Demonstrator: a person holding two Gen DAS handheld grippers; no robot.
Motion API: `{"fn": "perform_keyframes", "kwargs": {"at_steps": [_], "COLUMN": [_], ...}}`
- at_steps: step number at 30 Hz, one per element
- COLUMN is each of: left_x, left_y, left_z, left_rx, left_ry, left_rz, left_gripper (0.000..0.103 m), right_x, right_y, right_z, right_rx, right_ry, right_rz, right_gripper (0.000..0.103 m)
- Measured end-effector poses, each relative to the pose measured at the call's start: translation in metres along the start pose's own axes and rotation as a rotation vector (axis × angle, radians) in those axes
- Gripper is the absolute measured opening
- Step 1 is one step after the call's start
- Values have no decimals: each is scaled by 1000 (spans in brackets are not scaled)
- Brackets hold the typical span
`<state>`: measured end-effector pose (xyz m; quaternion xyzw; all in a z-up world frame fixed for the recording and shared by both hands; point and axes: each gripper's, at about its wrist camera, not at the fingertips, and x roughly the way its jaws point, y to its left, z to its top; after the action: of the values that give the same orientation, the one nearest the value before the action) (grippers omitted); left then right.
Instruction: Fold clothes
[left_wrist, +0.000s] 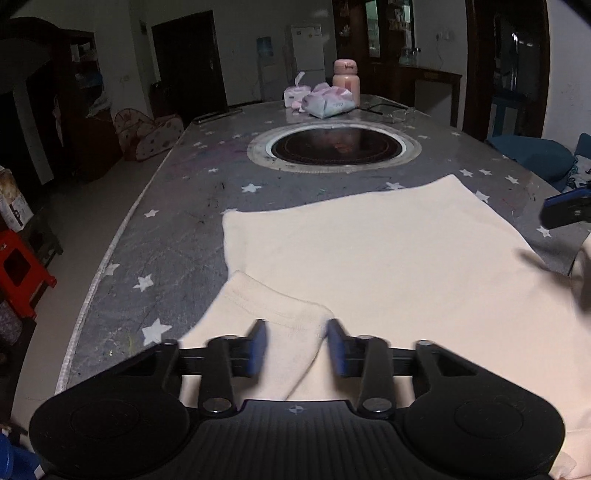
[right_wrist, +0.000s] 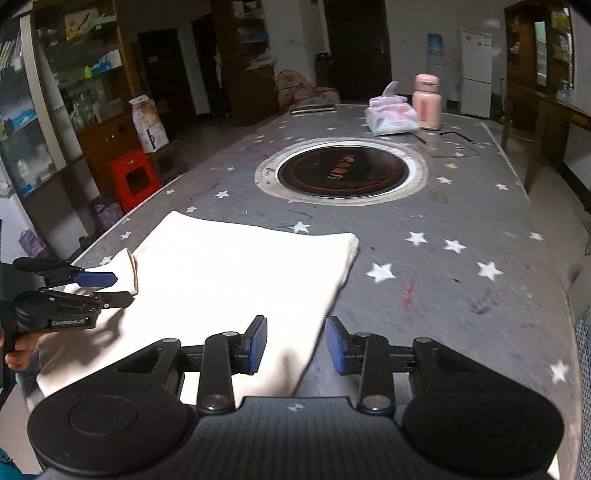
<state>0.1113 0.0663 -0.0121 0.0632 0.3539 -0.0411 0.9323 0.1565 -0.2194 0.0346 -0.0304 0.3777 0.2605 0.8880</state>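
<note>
A cream garment (left_wrist: 388, 251) lies flat on the grey star-patterned table (left_wrist: 177, 229), partly folded; it also shows in the right wrist view (right_wrist: 229, 273). Its short sleeve (left_wrist: 273, 314) sticks out at the left. My left gripper (left_wrist: 297, 345) is open, its fingers either side of the sleeve's cuff, just above it. My right gripper (right_wrist: 295, 345) is open and empty over the garment's near right edge. The left gripper also shows in the right wrist view (right_wrist: 103, 286) at the sleeve. The right gripper's tip (left_wrist: 565, 210) shows at the far right of the left wrist view.
A round inset hob (left_wrist: 332, 146) sits mid-table beyond the garment. A pink bottle (left_wrist: 345, 79) and tissue packs (left_wrist: 327, 99) stand at the far end. A red stool (left_wrist: 18, 273) stands on the floor left of the table. Blue cushions (left_wrist: 535, 155) lie right.
</note>
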Motion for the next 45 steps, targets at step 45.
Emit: {"fn": "perform_keyframes", "kwargs": {"at_steps": [45], "left_x": [-44], "left_y": [50], "left_z": [-14], "left_rx": [-218], "left_ry": [-47], "left_rz": [-71], "left_gripper": [18], "right_x": [71], "right_y": [-23], "right_z": [23], "right_rx": [97], "right_ry": [58], "right_rz": [-102], "right_gripper": [42]}}
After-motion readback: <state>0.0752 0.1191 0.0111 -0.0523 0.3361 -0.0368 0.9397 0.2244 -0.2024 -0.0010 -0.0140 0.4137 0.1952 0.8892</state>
